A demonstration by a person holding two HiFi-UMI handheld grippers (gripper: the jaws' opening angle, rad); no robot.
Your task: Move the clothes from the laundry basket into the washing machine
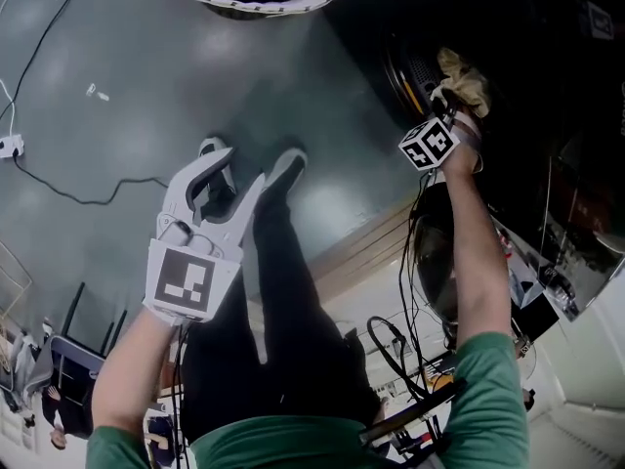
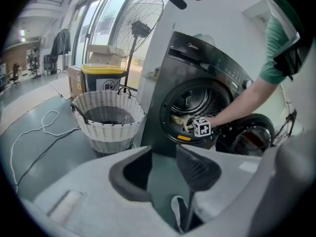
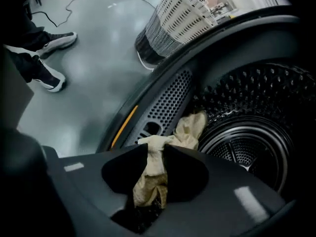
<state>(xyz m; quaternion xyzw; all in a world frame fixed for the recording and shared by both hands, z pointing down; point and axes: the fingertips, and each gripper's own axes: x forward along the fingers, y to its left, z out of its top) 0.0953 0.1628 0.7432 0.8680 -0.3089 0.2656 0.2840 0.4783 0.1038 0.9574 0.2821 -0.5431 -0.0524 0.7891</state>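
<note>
Tan cloth (image 3: pixel 190 130) clamped in my right tool (image 3: pixel 155 151), free end just ahead of the jaws at the washing machine (image 3: pixel 168 102) door rim, drum (image 3: pixel 247 142) beyond. My left tool (image 2: pixel 164 154) stands apart, empty; laundry basket (image 2: pixel 113 132) ahead of it, to the left

A smooth grey-green floor (image 1: pixel 146 86) spreads across the room, crossed by a thin black cable (image 1: pixel 78 198) that meets a small white plug block (image 1: pixel 8 147) at the frame's edge. By the tall windows (image 2: pixel 98 19), a black pedestal fan (image 2: pixel 140 21) stands beside a yellow-lidded bin (image 2: pixel 103 78), with an open cardboard box (image 2: pixel 106 53) showing above it. A white cord (image 2: pixel 44 127) loops loosely on the floor nearby.
</note>
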